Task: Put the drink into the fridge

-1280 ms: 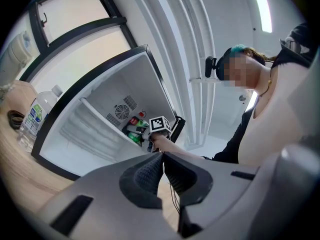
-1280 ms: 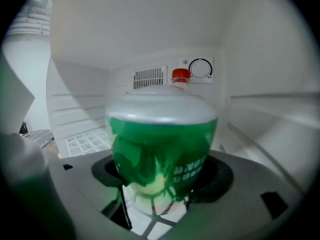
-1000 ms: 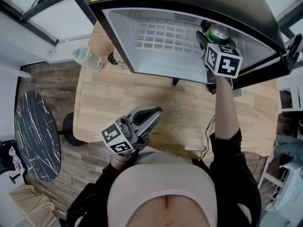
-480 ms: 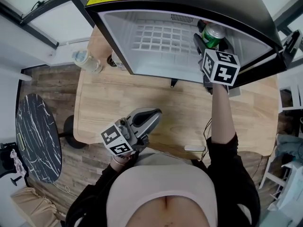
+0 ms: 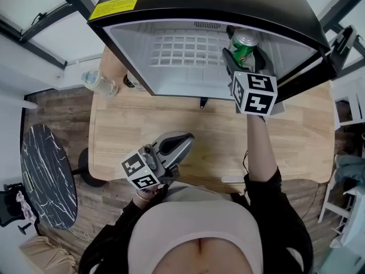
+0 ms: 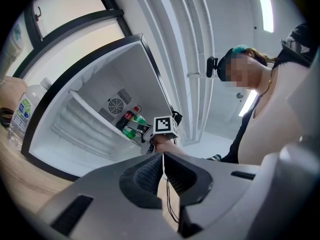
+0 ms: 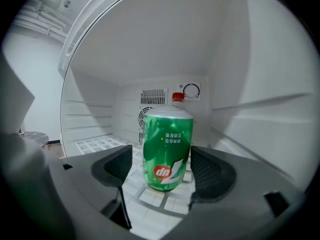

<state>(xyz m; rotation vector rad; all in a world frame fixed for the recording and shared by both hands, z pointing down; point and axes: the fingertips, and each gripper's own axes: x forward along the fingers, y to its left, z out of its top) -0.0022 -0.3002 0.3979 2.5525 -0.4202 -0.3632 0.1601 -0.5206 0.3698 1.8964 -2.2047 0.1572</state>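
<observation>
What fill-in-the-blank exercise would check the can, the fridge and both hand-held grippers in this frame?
1. The green can stands on the wire shelf ____ the fridge.
2. The right hand-held gripper's jaws stand ____, one on each side of the can, with a gap at both sides.
3. The left hand-held gripper's jaws are ____, with nothing between them.

Missing words: inside; apart; together.

The can (image 7: 167,149) is green with a red logo, the fridge (image 5: 134,50) white inside, black outside.
</observation>
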